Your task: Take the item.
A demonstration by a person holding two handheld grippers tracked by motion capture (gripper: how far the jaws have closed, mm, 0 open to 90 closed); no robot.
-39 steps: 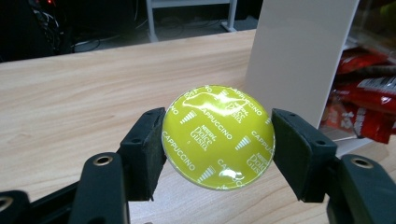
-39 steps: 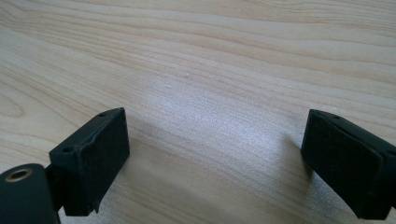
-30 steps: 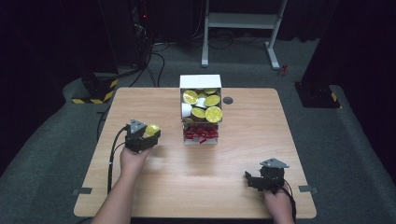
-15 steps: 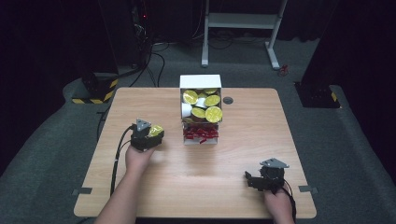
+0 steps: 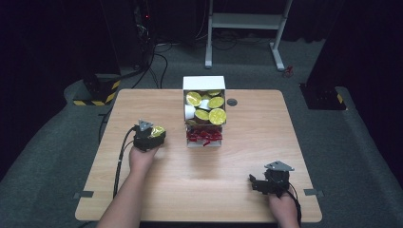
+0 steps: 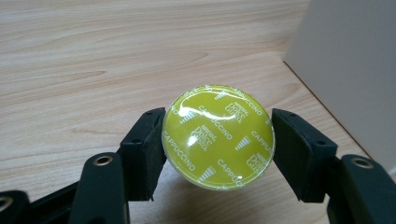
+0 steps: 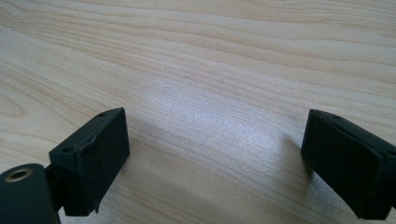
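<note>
Capsule in my left gripper [image 6: 217,154] — setting it down

My jaws pinch the capsule [image 6: 218,136] just above the table [image 6: 70,60], left of the box [image 5: 204,107]; I'd lower it level, probably lid up. My right gripper [image 7: 217,163] rests wide open — empty.

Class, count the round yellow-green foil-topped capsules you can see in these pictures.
5: one yellow-green capsule gripped by the left gripper, four showing lids in the open white cardboard box at; others may lie hidden beneath.

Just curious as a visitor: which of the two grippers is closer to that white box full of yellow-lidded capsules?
Left. The left gripper, holding a capsule, is just left of the white box; the right gripper rests at the table's near right edge.
</note>
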